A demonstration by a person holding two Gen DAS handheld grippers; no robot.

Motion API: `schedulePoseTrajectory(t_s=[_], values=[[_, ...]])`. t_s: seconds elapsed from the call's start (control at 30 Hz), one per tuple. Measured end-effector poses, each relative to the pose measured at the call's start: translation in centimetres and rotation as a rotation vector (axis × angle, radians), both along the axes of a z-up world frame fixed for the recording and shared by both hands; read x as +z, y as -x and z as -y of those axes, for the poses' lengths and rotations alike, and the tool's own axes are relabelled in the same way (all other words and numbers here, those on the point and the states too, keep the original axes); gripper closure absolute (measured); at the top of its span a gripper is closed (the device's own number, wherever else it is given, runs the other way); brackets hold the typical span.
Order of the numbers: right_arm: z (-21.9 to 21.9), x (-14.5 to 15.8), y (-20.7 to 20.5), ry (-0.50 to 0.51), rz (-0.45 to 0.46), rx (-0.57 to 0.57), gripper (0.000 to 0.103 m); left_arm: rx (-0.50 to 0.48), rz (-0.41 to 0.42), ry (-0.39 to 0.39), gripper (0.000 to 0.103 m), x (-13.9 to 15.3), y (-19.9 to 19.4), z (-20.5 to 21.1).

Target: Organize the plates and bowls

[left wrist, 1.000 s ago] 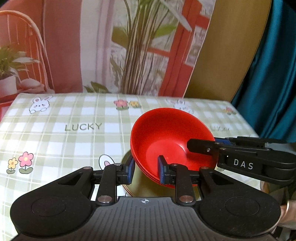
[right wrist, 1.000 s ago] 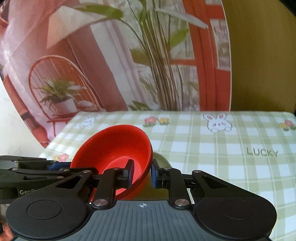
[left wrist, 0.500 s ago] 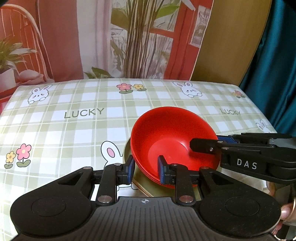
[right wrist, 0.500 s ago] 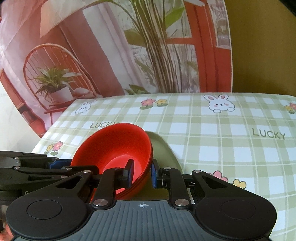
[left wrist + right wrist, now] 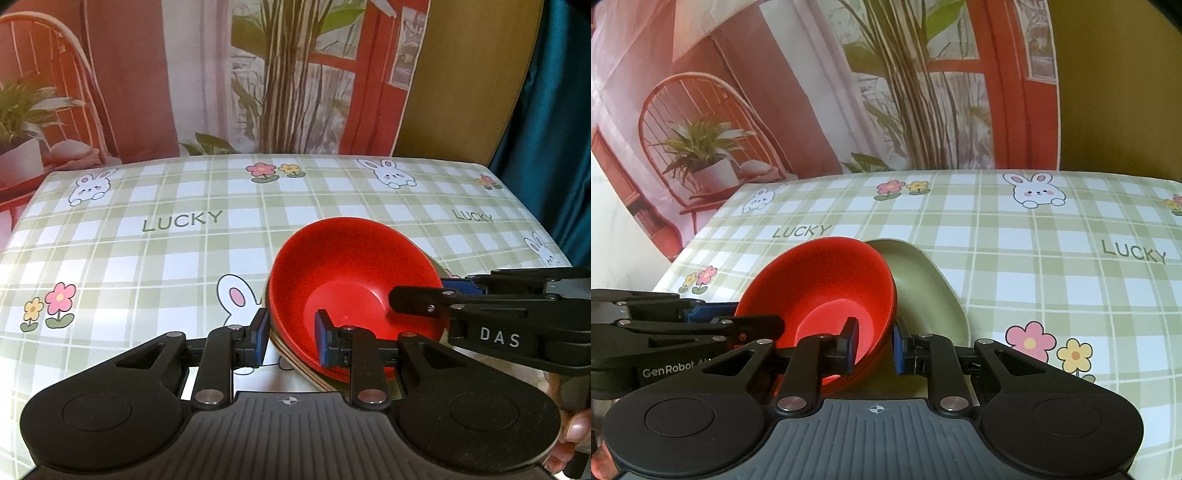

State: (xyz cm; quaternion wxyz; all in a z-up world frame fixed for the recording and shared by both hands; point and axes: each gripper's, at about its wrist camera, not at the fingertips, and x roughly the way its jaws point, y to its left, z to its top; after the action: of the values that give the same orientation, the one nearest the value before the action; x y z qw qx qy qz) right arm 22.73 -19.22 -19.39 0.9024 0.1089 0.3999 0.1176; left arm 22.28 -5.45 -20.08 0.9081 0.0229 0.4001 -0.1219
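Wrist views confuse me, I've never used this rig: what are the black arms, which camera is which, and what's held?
There is no robot. A person holds a two-finger claw in each hand, each with a fisheye camera looking along its fingers. One picture comes from the left claw, the other from the right claw. Both pinch opposite rims of the nested red bowls, one finger inside and one outside. The bowls sit on a green plate, with the checked tablecloth beneath.

Surface: table under a green-and-white check cloth with rabbits, flowers, "LUCKY".
On it: green plate, near edge, under the red bowls.
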Motion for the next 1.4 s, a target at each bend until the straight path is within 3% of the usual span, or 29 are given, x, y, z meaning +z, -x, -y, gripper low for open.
schedulePoseTrajectory(t_s=[0.23, 0.5, 0.67, 0.77, 0.83, 1.17, 1.4], values=[[0.2, 1.1, 0.7, 0.024, 0.029, -0.008, 0.078, 0.031, 0.022, 0.008, 0.072, 0.7, 0.2, -0.4], [0.7, 2.3, 1.8, 0.058, 0.049, -0.033, 0.071, 0.045, 0.094, -0.009, 0.039, 1.9, 1.1, -0.3], [1.1, 3.5, 2.8, 0.077, 0.082, -0.051, 0.05, 0.06, 0.146, 0.028, 0.023, 3.3, 2.2, -0.7], [1.3, 4.7, 3.4, 0.083, 0.099, -0.056, 0.027, 0.077, 0.182, 0.04, 0.018, 4.4, 2.9, -1.0], [1.3, 5.8, 3.8, 0.089, 0.12, -0.06, 0.001, 0.084, 0.205, 0.032, 0.016, 5.2, 3.3, -1.0], [0.4, 10.5, 6.2, 0.132, 0.2, -0.073, 0.0, 0.107, 0.225, 0.116, 0.015, 7.5, 4.9, -2.4], [-0.2, 15.1, 8.7, 0.141, 0.301, -0.092, 0.0, 0.134, 0.338, 0.115, 0.015, 11.9, 7.7, -3.7]])
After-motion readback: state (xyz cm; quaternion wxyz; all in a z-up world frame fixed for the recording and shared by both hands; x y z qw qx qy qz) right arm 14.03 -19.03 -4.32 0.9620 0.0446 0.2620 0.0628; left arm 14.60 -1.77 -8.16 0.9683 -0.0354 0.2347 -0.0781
